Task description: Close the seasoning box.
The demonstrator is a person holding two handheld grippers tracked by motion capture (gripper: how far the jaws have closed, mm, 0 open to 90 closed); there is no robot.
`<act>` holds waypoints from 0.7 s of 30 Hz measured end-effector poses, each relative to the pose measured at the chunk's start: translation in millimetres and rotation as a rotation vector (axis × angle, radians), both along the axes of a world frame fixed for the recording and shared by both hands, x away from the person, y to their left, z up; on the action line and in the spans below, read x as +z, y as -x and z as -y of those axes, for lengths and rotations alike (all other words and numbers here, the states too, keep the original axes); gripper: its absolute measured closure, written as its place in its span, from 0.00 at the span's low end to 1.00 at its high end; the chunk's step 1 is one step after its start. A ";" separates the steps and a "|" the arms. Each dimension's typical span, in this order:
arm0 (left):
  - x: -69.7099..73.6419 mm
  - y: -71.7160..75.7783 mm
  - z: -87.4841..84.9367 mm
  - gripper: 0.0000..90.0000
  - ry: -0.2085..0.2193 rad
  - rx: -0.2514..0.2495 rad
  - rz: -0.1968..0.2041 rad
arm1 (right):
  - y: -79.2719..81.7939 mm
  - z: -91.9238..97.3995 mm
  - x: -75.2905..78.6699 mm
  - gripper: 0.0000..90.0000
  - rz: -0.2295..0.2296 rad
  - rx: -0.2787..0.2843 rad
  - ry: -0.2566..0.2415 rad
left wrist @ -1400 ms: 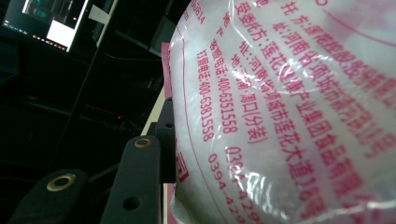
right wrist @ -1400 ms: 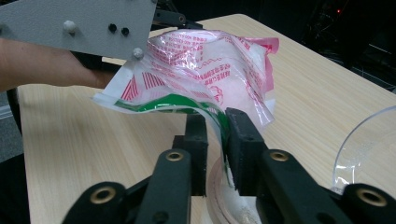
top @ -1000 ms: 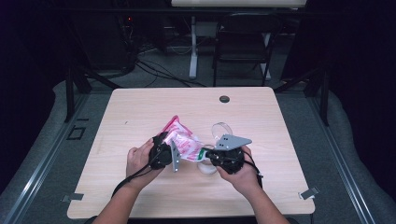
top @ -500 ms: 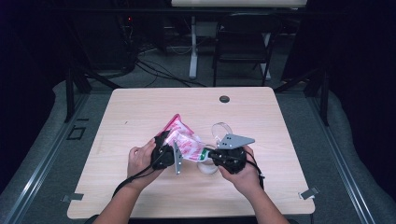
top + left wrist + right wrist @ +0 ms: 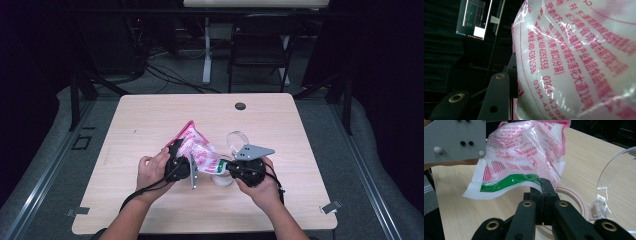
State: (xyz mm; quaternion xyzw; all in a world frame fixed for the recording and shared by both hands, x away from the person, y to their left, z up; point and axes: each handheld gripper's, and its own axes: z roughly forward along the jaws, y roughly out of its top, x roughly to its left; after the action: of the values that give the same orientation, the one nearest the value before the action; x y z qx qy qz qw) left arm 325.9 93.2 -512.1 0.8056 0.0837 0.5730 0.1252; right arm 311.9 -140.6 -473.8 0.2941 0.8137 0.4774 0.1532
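Above the pale wooden table (image 5: 150, 120), both tongs grip the pink-printed clear plastic bag (image 5: 197, 150): left tongs (image 5: 506, 82) around its bulk, right tongs (image 5: 543, 192) clamped tight on its edge; dark room behind.

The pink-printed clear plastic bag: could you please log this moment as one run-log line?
pink-printed clear plastic bag: lifted | left hand-held gripper: clamps body | right hand-held gripper: pinches green-striped edge | round lidded container: beneath

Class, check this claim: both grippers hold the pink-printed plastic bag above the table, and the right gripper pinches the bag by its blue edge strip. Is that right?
Not quite. The strip on the bag that the right gripper pinches is green, not blue, as the right gripper view shows. The rest stands: the left gripper also holds the bag above the table.
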 end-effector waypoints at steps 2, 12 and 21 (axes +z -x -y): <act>0.4 0.3 0.7 0.71 -0.011 -0.001 0.006 | -0.1 0.2 -0.1 1.00 0.000 0.000 0.000; 3.4 1.2 3.8 0.71 -0.051 0.000 0.019 | -1.7 2.7 -2.1 1.00 -0.005 -0.011 -0.004; 8.9 -0.1 7.1 0.71 -0.062 -0.002 0.026 | -4.5 5.6 -4.7 1.00 -0.016 -0.022 -0.002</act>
State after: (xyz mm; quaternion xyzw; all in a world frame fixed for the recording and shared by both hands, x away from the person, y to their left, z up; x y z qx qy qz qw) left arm 326.0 86.2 -503.2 0.8018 0.0636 0.5854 0.1016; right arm 316.4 -146.2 -478.6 0.3069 0.8111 0.4743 0.1515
